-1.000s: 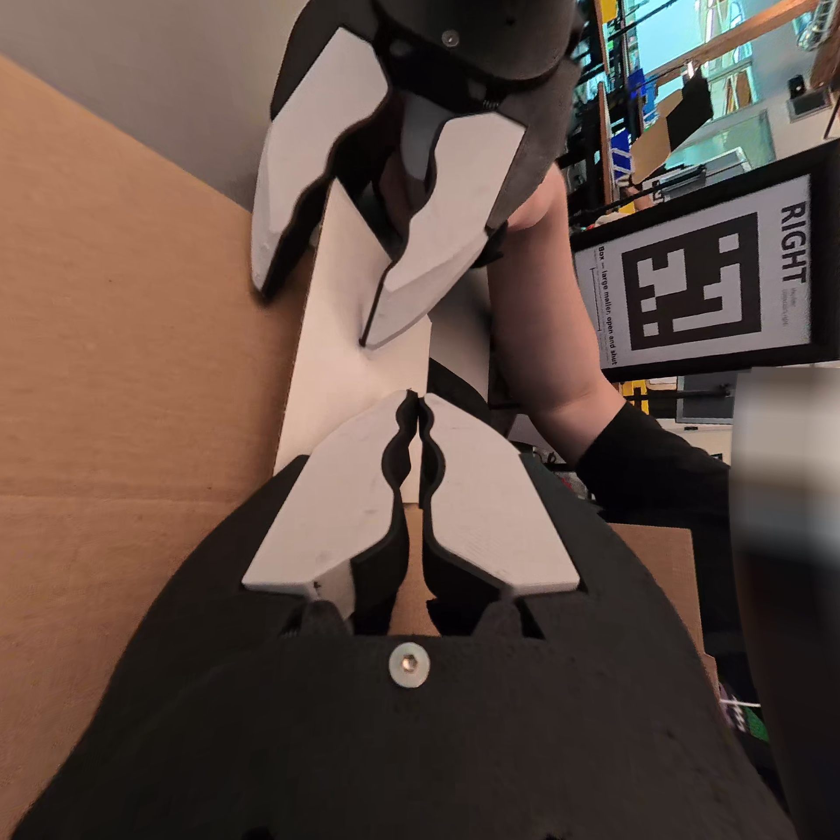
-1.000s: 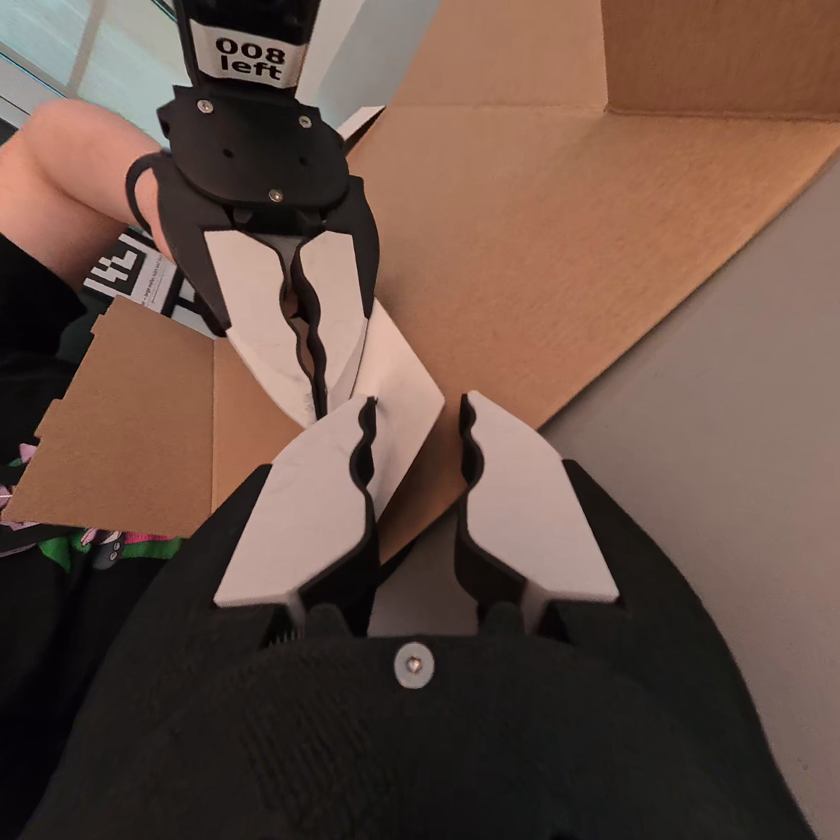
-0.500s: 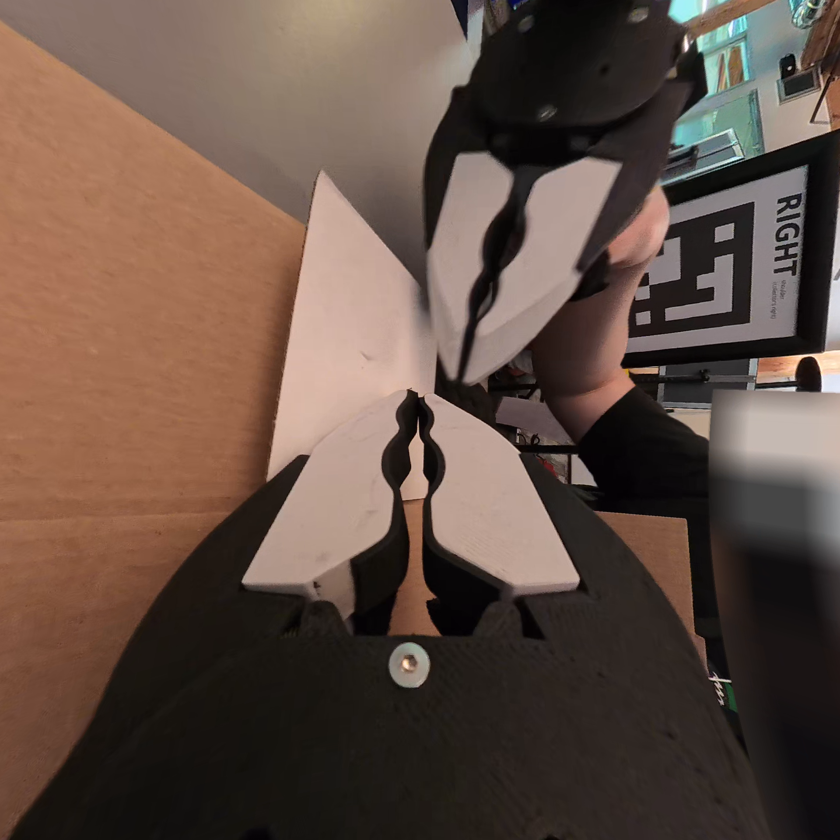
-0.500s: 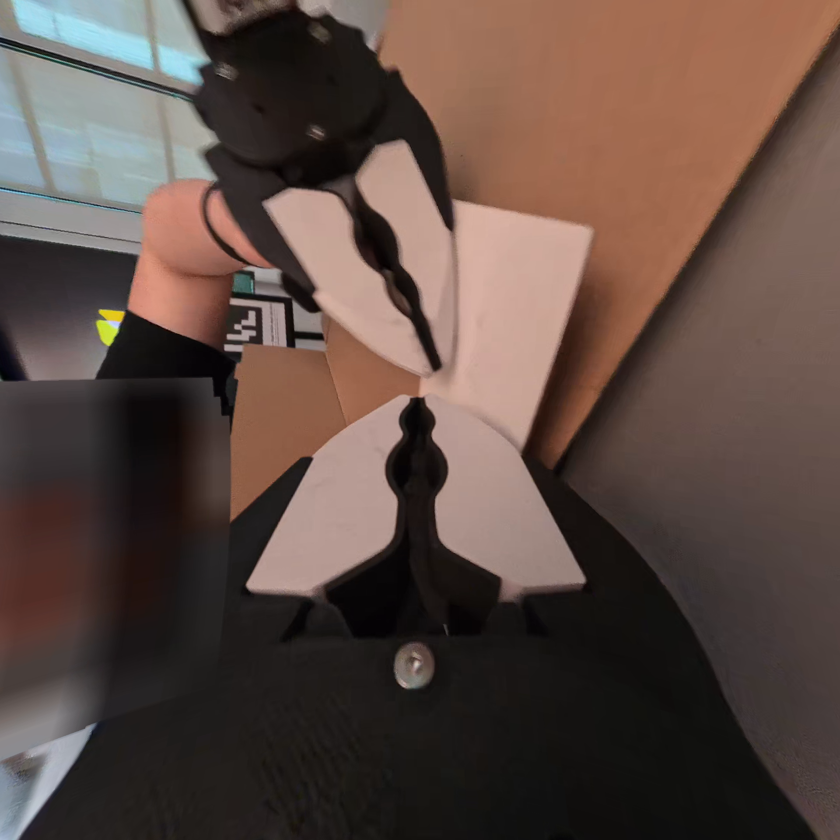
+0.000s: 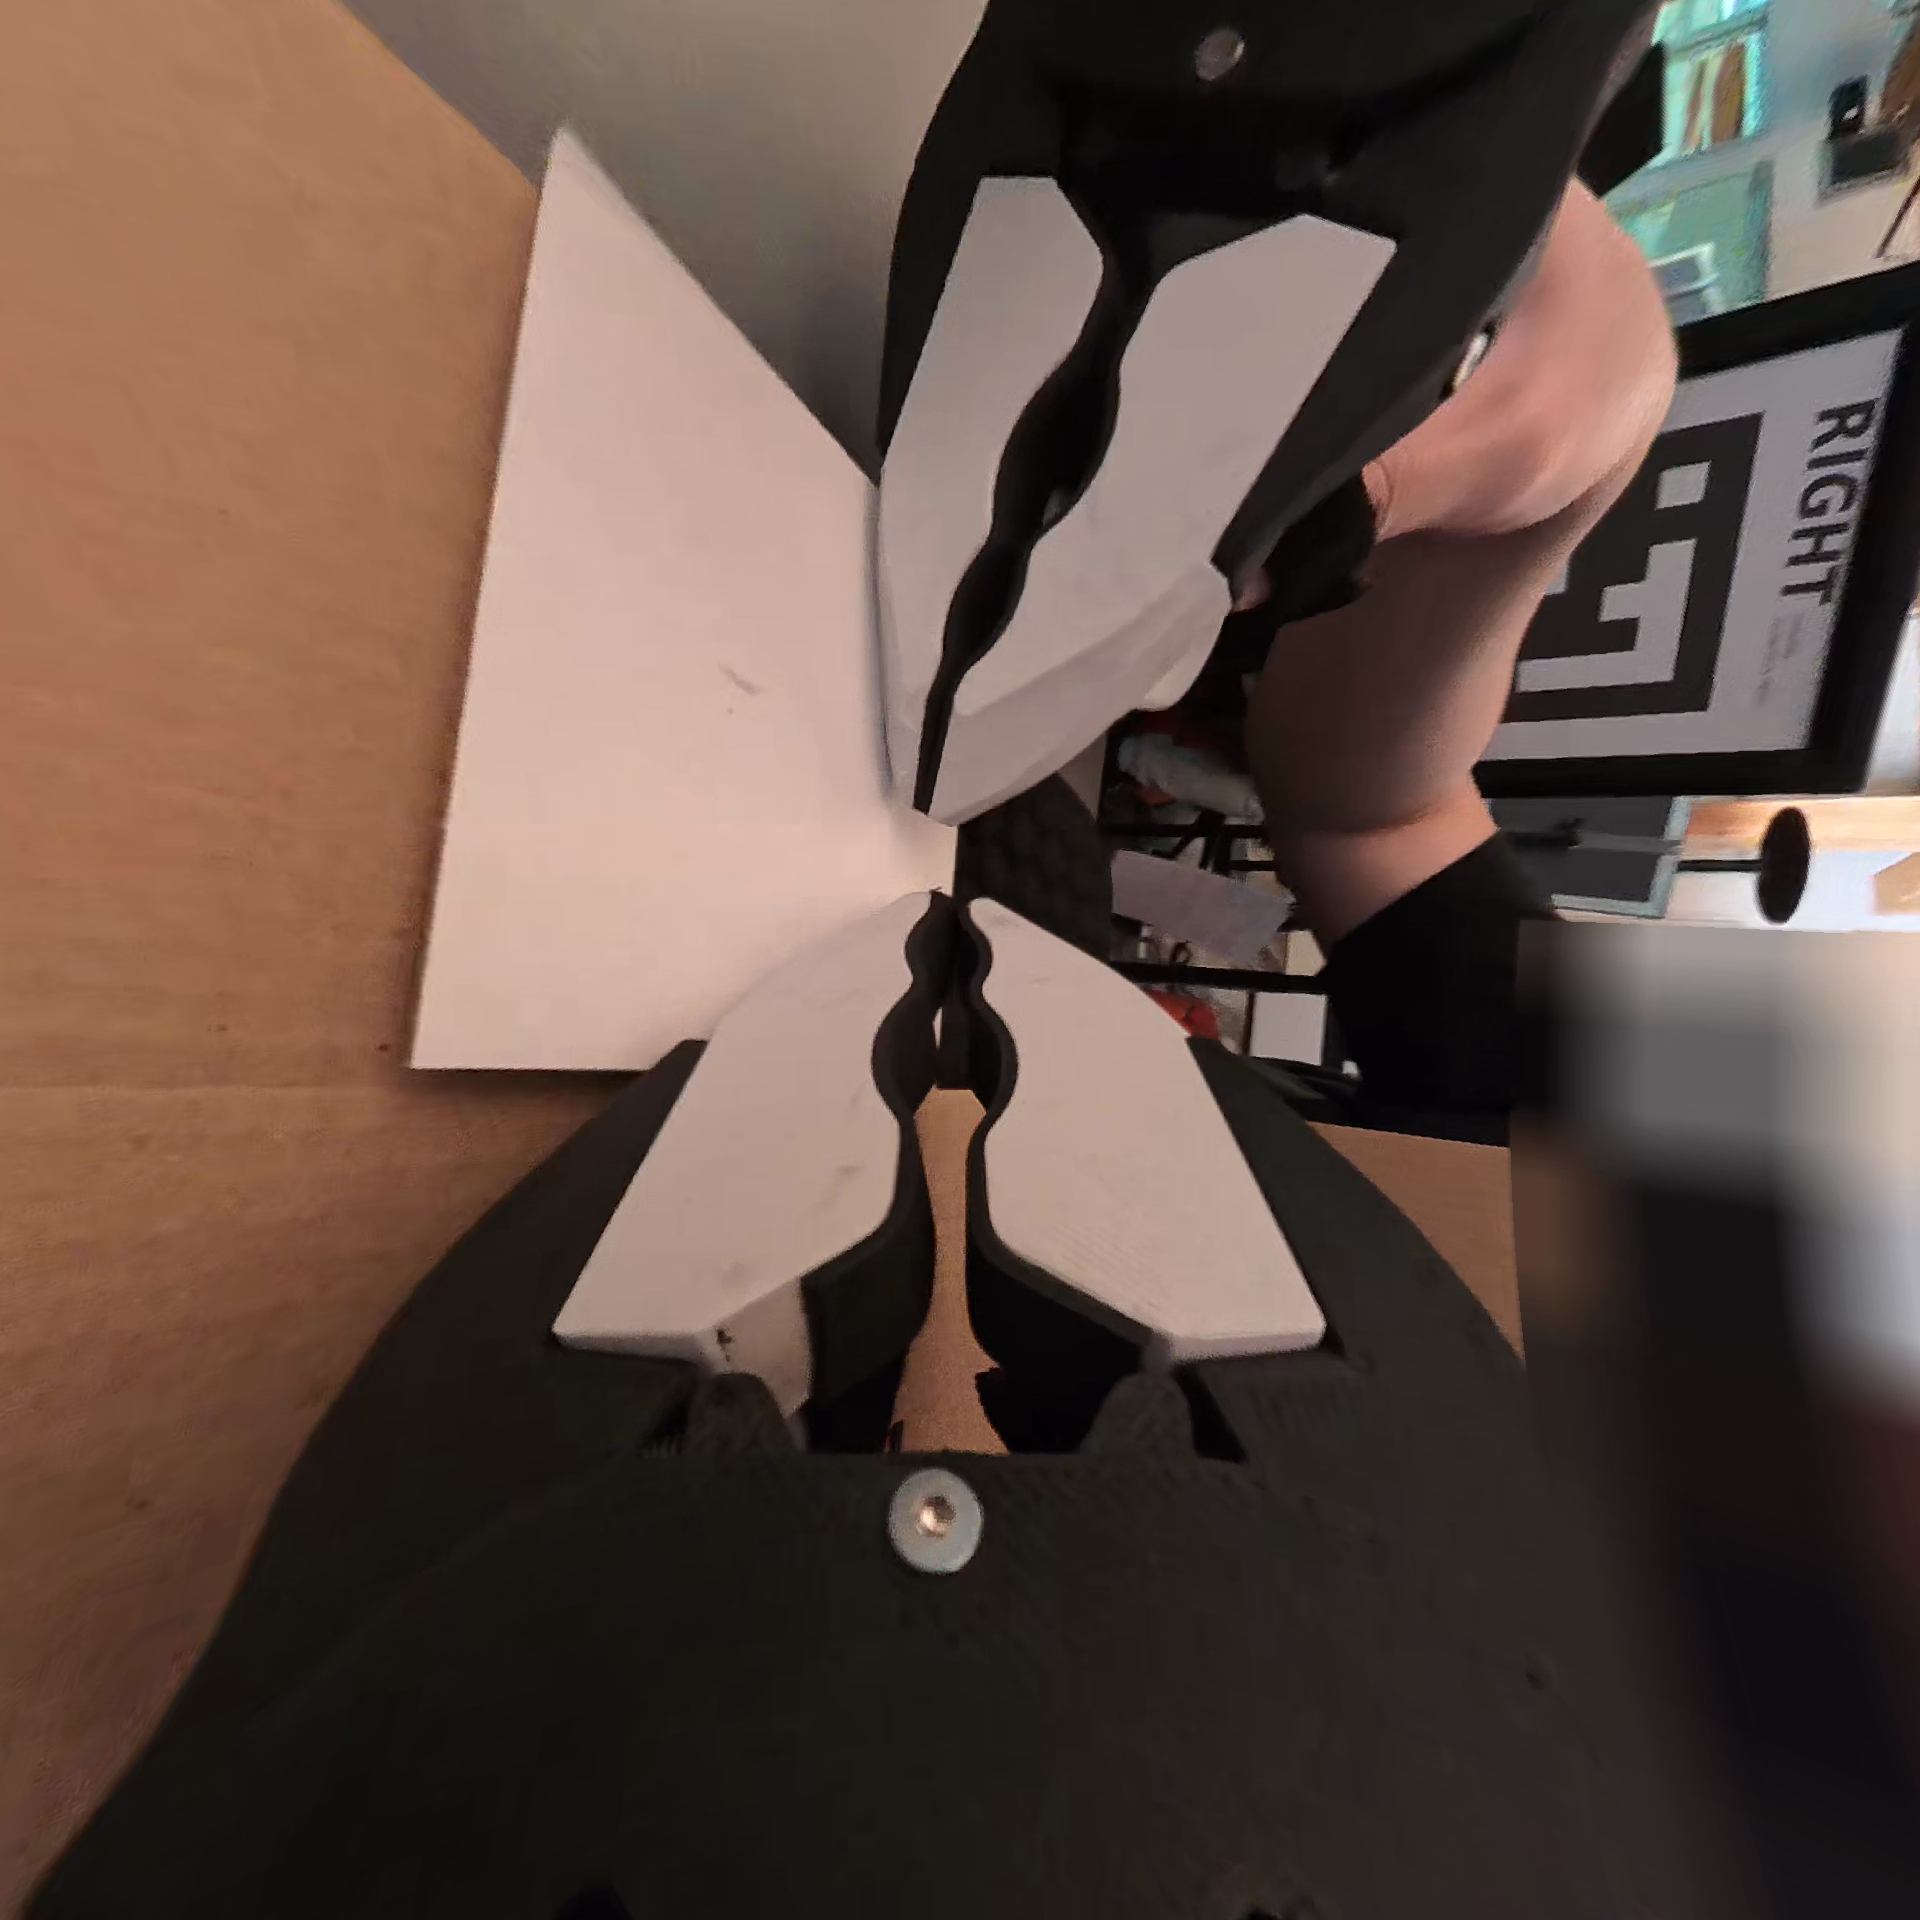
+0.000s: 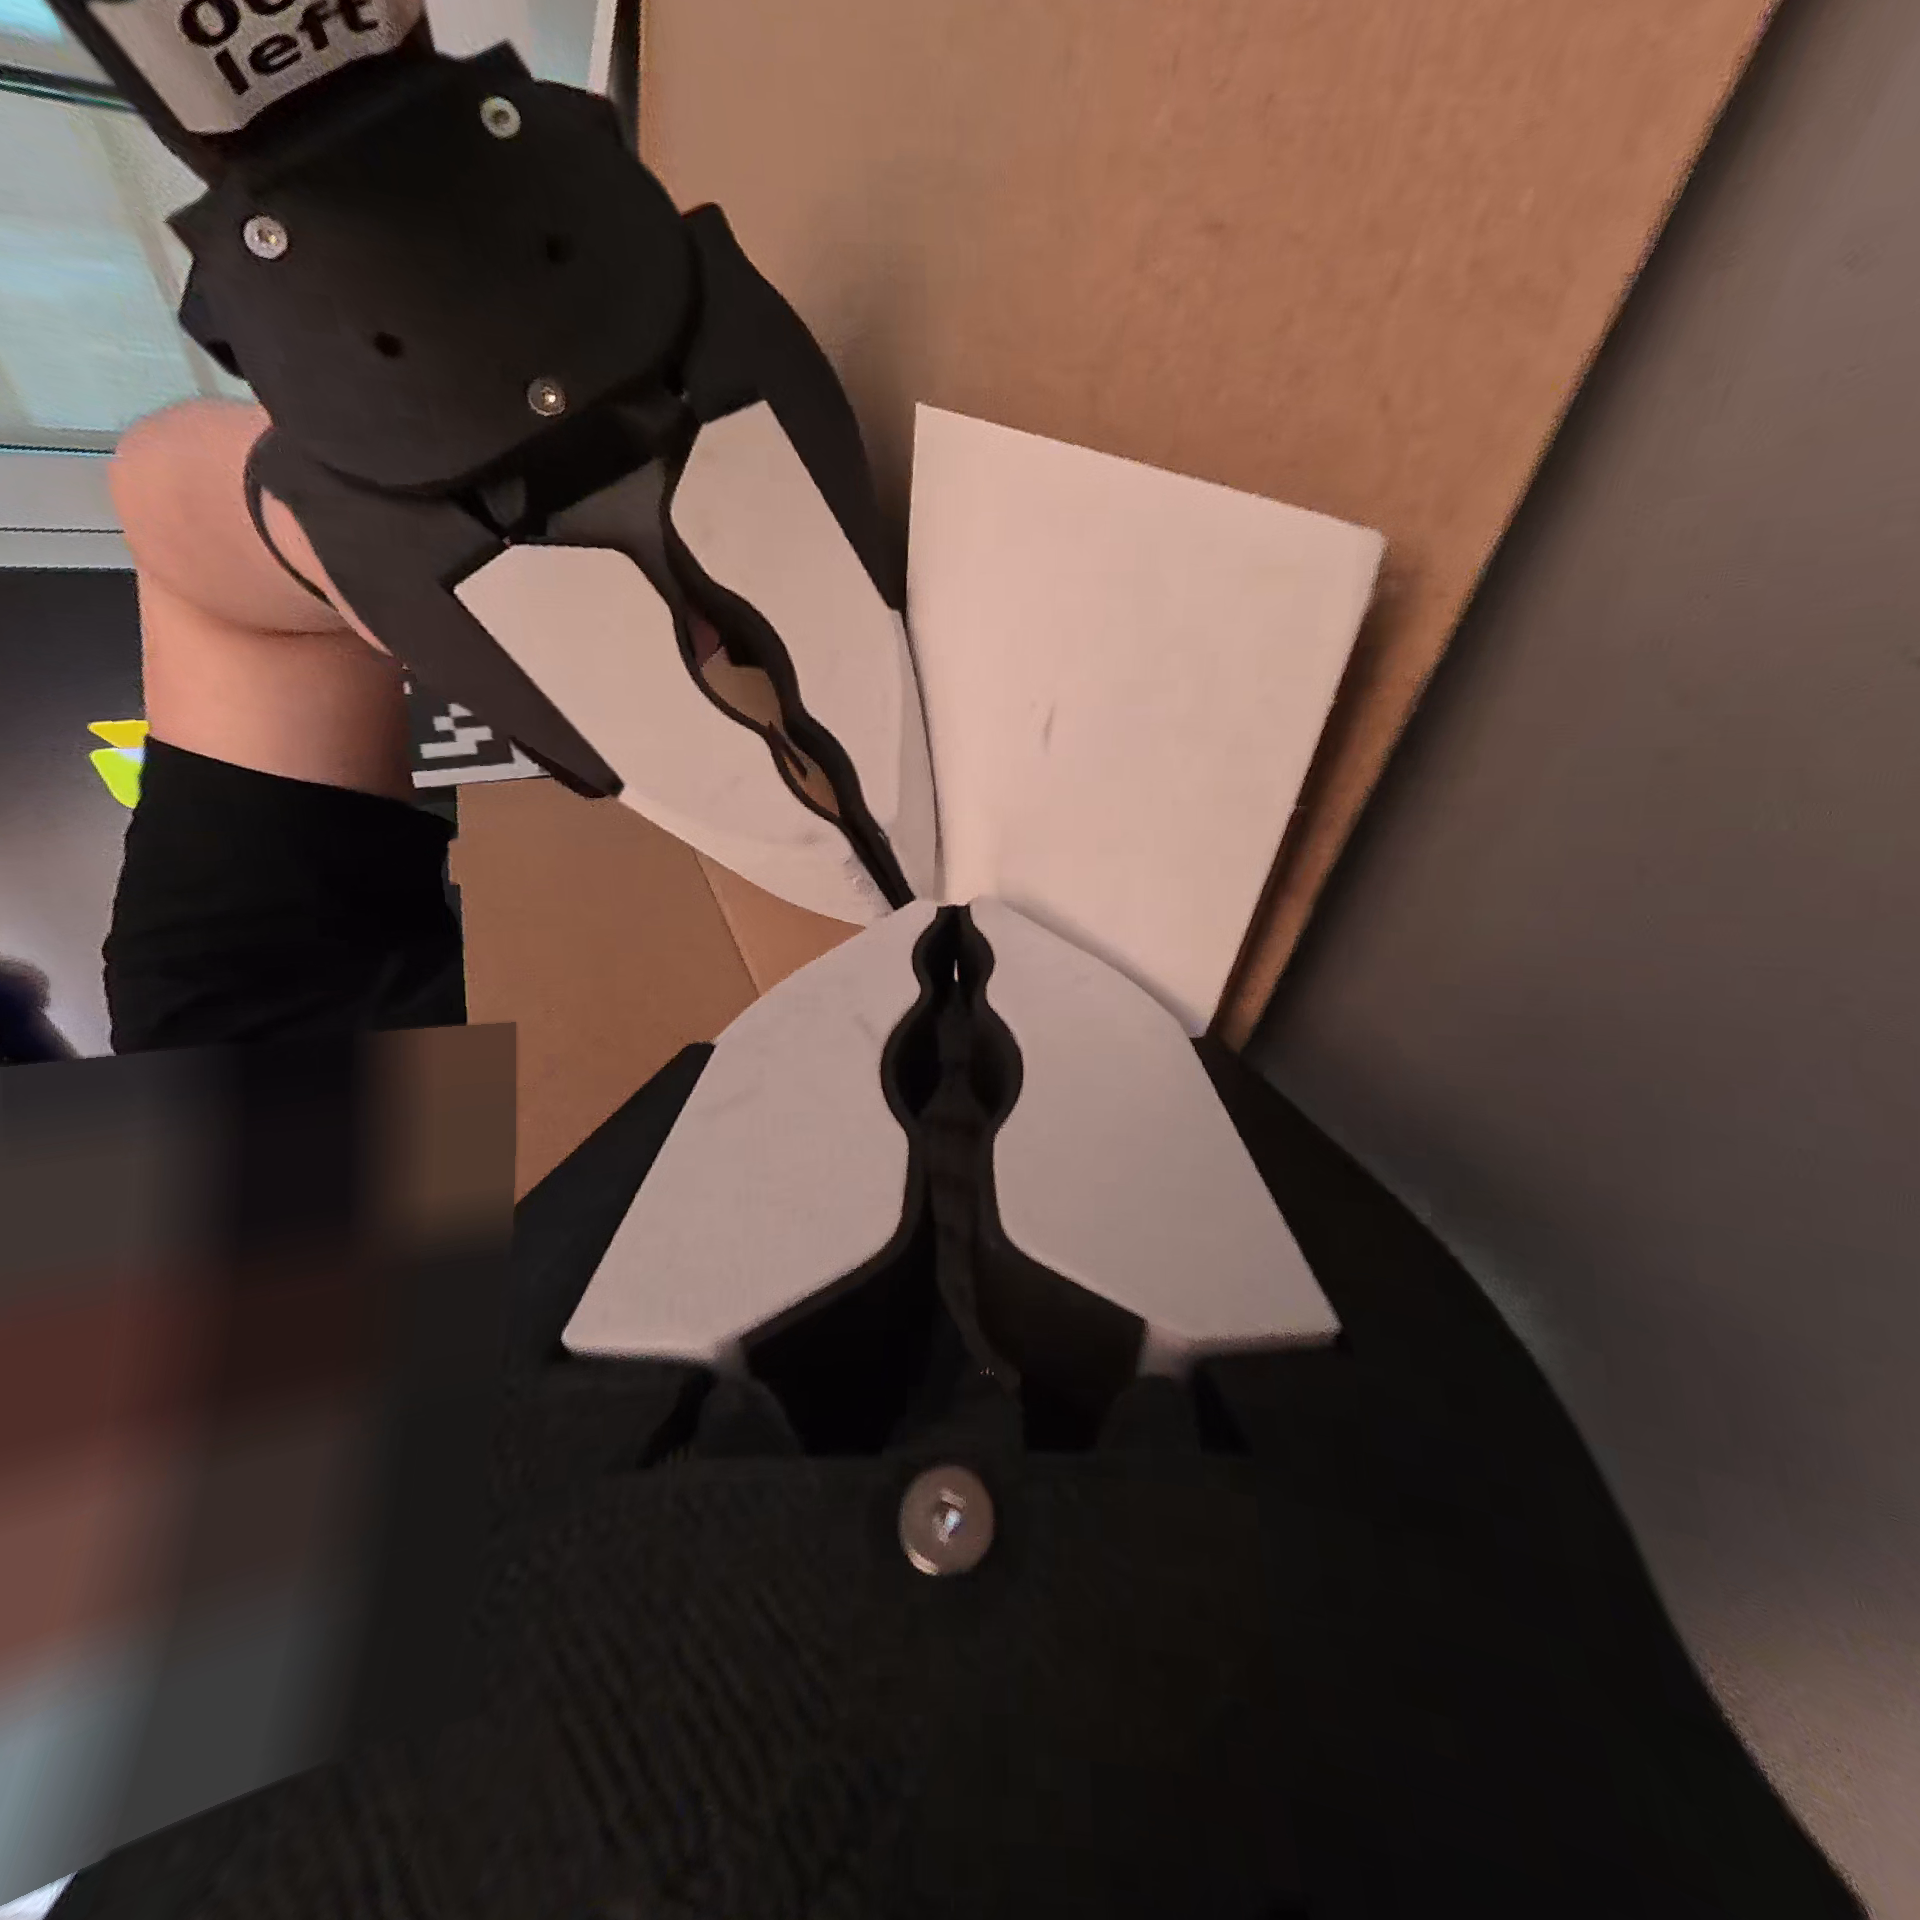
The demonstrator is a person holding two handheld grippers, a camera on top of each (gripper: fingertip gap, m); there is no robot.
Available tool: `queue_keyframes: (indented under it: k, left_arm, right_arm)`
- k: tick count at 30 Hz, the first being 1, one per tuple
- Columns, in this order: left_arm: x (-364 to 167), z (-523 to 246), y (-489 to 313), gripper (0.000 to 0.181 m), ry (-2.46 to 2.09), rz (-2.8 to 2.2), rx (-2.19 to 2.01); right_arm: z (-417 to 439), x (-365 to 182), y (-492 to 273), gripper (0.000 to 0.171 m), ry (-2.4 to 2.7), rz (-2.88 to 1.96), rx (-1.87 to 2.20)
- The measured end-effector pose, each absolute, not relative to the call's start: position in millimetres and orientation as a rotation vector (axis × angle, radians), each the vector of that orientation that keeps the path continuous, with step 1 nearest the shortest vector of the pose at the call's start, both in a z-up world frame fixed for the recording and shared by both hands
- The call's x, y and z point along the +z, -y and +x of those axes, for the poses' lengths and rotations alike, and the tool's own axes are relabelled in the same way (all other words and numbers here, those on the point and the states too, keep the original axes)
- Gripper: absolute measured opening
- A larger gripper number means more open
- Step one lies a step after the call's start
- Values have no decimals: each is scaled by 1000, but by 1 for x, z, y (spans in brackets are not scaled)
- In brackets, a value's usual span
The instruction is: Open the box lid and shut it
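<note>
The brown cardboard box lid (image 5: 229, 623) stands raised at the left of the left wrist view, and fills the upper middle of the right wrist view (image 6: 1195, 229). A white flap (image 5: 665, 675) sticks out from its edge, also seen in the right wrist view (image 6: 1122, 707). My left gripper (image 5: 951, 904) is shut on the flap's near edge. My right gripper (image 6: 951, 914) is shut on the same edge. Their tips almost touch: the right gripper (image 5: 930, 805) comes from above, the left gripper (image 6: 899, 888) from the upper left.
A grey surface (image 6: 1662, 935) lies right of the lid. Another brown cardboard panel (image 6: 592, 935) of the box lies behind the grippers. A framed black-and-white marker sign (image 5: 1714, 540) stands at the right. A person's bare forearm (image 5: 1455, 499) holds the right gripper.
One second ago my right gripper was open beside the white flap; it has shut on the flap's edge. The left gripper stayed shut on it. The lid has tilted up more steeply.
</note>
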State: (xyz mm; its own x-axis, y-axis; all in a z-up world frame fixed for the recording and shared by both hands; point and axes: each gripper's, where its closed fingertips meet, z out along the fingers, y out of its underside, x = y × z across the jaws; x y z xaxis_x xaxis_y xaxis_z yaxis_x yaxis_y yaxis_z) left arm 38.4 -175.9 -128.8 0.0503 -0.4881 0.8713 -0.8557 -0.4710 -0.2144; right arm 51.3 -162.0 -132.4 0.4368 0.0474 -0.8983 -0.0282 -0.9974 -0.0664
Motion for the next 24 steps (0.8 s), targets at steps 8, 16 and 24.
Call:
queue_keyframes:
  k: [8,16,24]
  left_arm:
    - [-131,38,176,0,1323,1931,1426]
    - [-132,38,176,0,1351,1945,1411]
    - [-132,38,175,0,1355,1949,1411]
  right_arm:
    - [55,-136,167,1,84,-2700,1521]
    - [55,-138,168,1,117,-2748,1449]
    - [55,-139,166,0,107,-2734,1487]
